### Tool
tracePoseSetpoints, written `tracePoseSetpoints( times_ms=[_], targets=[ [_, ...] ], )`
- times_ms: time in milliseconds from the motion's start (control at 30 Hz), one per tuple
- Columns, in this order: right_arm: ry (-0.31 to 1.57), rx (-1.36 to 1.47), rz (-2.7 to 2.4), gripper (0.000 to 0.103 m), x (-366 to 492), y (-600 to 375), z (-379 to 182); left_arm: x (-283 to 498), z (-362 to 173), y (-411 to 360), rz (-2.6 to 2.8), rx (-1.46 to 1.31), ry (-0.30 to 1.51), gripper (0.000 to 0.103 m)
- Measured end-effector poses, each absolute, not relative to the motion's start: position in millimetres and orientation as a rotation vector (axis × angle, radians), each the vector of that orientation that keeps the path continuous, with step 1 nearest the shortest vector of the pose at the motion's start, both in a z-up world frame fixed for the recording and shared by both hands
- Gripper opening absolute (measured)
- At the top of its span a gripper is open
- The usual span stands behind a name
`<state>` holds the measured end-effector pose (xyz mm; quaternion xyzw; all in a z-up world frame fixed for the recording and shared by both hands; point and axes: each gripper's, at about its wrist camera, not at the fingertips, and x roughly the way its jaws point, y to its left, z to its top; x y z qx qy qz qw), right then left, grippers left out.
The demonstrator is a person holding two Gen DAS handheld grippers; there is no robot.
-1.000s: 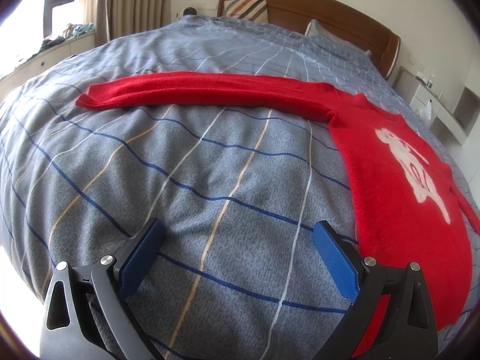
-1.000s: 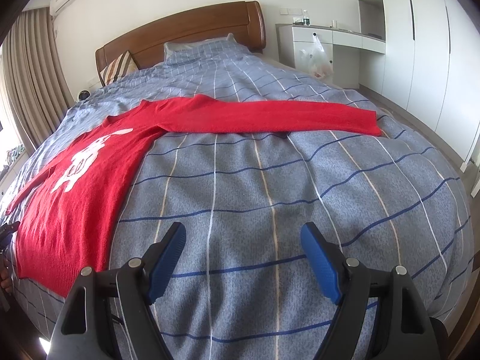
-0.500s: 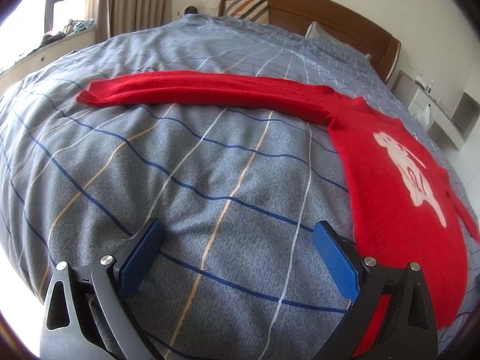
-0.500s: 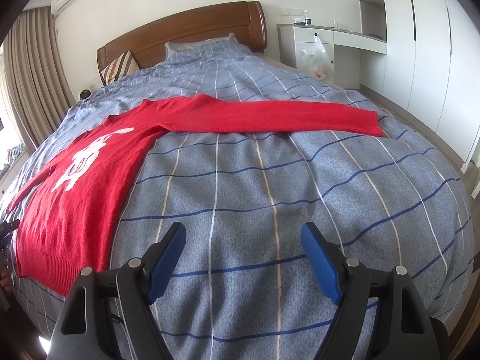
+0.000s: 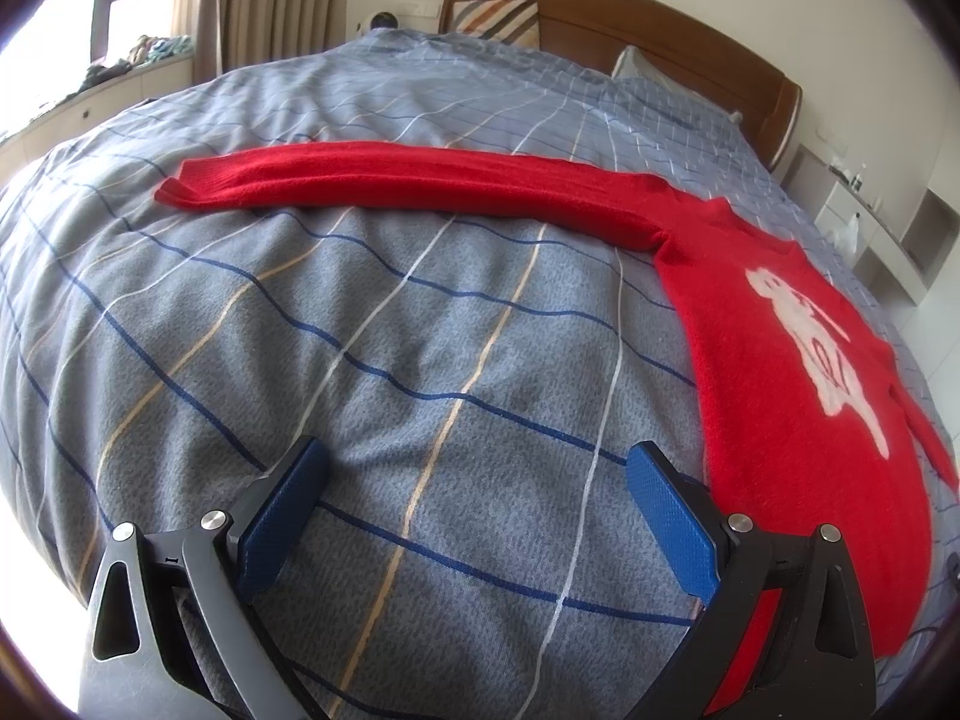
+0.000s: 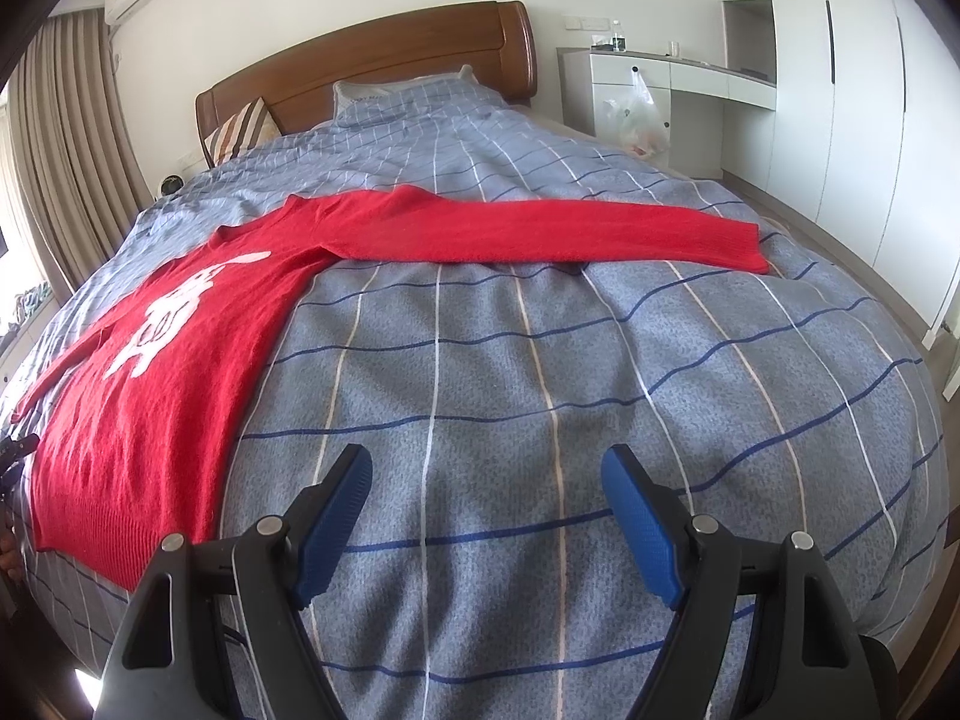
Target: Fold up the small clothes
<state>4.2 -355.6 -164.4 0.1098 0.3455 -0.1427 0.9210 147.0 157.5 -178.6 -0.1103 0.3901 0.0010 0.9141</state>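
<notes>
Left wrist view: a red sweater [image 5: 780, 360] lies flat on the bed [image 5: 360, 330], collar toward the headboard [image 5: 630, 18], hem at the foot, sleeves stretched crosswise to either side. A white figure marks its chest; no writing is legible. Left gripper [image 5: 474, 474] and right gripper [image 6: 483, 474] hover beside the sweater, jaws wide apart and empty.

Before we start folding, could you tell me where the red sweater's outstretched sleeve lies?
In the right wrist view, the sleeve stretches rightward across the plaid duvet from the red sweater, beyond the open right gripper.
</notes>
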Motion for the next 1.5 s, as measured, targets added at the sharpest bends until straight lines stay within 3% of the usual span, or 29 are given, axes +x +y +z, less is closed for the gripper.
tracePoseSetpoints(
  times_ms=[1500],
  targets=[
    [0.709, 0.229, -0.293, 0.078, 4.0, -355.9, -164.7, 144.2, -174.7, 163.5, 0.002, -0.249, 0.795, 0.1]
  ],
)
